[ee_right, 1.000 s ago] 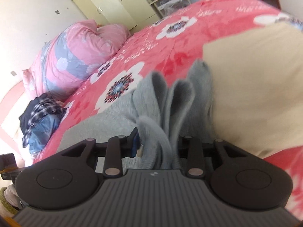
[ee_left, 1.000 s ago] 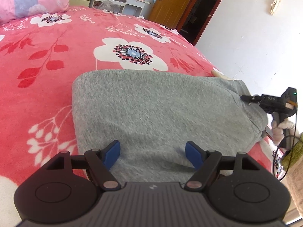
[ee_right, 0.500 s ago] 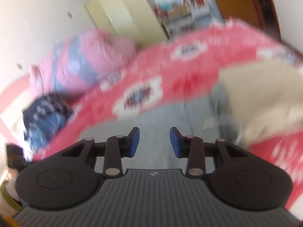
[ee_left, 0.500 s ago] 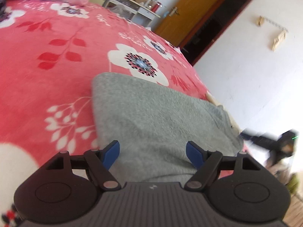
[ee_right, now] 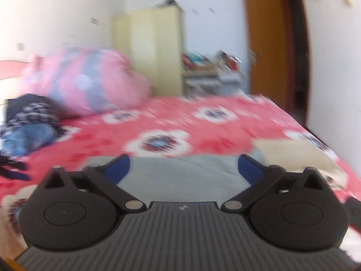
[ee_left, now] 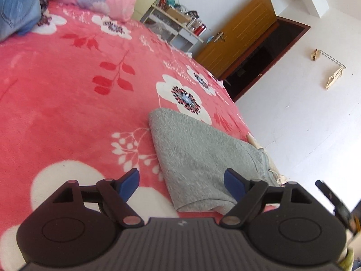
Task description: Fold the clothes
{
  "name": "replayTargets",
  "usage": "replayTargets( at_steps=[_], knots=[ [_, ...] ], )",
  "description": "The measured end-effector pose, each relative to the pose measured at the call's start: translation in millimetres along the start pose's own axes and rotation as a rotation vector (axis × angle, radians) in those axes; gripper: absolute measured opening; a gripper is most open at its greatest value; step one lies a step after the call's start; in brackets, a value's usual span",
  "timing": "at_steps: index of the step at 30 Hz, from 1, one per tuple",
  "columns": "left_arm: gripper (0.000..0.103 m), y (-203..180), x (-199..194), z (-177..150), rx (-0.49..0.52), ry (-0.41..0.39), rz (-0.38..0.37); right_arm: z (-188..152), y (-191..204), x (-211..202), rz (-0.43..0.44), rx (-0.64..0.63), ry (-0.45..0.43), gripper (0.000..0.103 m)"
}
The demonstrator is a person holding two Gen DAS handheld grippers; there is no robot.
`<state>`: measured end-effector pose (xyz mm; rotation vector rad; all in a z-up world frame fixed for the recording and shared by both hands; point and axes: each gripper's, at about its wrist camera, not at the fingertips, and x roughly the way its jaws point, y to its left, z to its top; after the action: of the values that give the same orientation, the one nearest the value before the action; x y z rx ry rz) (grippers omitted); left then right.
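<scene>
Left wrist view: left gripper [ee_left: 181,180] fingers apart, nothing between them. Grey folded garment [ee_left: 203,153] lies flat on the red floral bed [ee_left: 67,113], just ahead of the fingers, folded edge nearest them. Right gripper [ee_left: 336,203] is only a dark sliver right of the garment, cut off by the frame.

Right wrist view: right gripper [ee_right: 182,167] fingers have just been opening and stand wide apart, empty; the garment [ee_right: 180,174] sits below and ahead of them, a beige item [ee_right: 293,155] touching its right side.

Looks like a fold just released. For the next fold I'd take the garment's near edge at both corners, lift evenly, and keep clear of the beige item.

The right view is motion-blurred, so the garment's edges and layers are unclear, and its near end is hidden behind both gripper bodies.
</scene>
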<state>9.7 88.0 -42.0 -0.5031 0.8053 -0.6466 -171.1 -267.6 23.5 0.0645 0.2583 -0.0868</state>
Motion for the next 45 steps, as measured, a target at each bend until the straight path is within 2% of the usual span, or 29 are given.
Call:
replayTargets(
  at_steps=[2, 4, 8, 10, 13, 18, 21, 22, 23, 24, 26, 28, 29, 35, 39, 42, 45],
  knots=[
    [0.084, 3, 14, 5, -0.017, 0.034, -0.026, -5, 41, 1, 0.064, -0.070, -0.002, 0.102],
    [0.084, 7, 34, 12, -0.040, 0.074, -0.044, -17, 84, 8, 0.115, -0.192, 0.003, 0.102],
    [0.084, 14, 81, 27, -0.064, 0.142, -0.025, -48, 177, 27, 0.169, -0.449, 0.061, 0.102],
    [0.084, 19, 105, 33, -0.083, 0.176, -0.016, -61, 210, 42, 0.189, -0.540, 0.083, 0.102],
    [0.084, 29, 132, 41, -0.136, 0.185, -0.041, -72, 240, 64, 0.199, -0.627, 0.100, 0.101],
    [0.080, 33, 161, 54, -0.176, 0.160, -0.084, -82, 252, 106, 0.139, -0.718, 0.148, 0.101],
    [0.054, 29, 174, 55, -0.153, 0.159, -0.074, -85, 248, 131, 0.066, -0.762, 0.199, 0.093],
    [0.038, 29, 177, 55, -0.149, 0.160, -0.066, -84, 246, 135, 0.051, -0.762, 0.211, 0.086],
    [0.022, 30, 178, 55, -0.148, 0.159, -0.060, -82, 244, 139, 0.036, -0.753, 0.226, 0.075],
    [0.019, 31, 179, 55, -0.157, 0.156, -0.067, -80, 242, 143, 0.019, -0.746, 0.243, 0.068],
    [0.014, 35, 176, 56, -0.189, 0.146, -0.105, -81, 245, 147, -0.018, -0.775, 0.262, 0.040],
    [0.012, 35, 168, 60, -0.199, 0.133, -0.134, -82, 250, 145, -0.047, -0.804, 0.257, 0.025],
    [0.012, 35, 163, 61, -0.200, 0.126, -0.146, -82, 254, 143, -0.059, -0.816, 0.253, 0.022],
    [0.011, 46, 126, 70, -0.199, 0.105, -0.184, -74, 275, 129, -0.080, -0.833, 0.244, 0.017],
    [0.011, 62, 81, 82, -0.183, 0.084, -0.162, -63, 300, 119, -0.015, -0.783, 0.227, 0.017],
    [0.011, 72, 36, 98, -0.127, 0.063, -0.080, -52, 329, 114, 0.083, -0.696, 0.196, 0.017],
    [0.018, 78, 2, 109, -0.028, 0.056, 0.076, -43, 350, 113, 0.201, -0.575, 0.164, 0.019]
  ],
)
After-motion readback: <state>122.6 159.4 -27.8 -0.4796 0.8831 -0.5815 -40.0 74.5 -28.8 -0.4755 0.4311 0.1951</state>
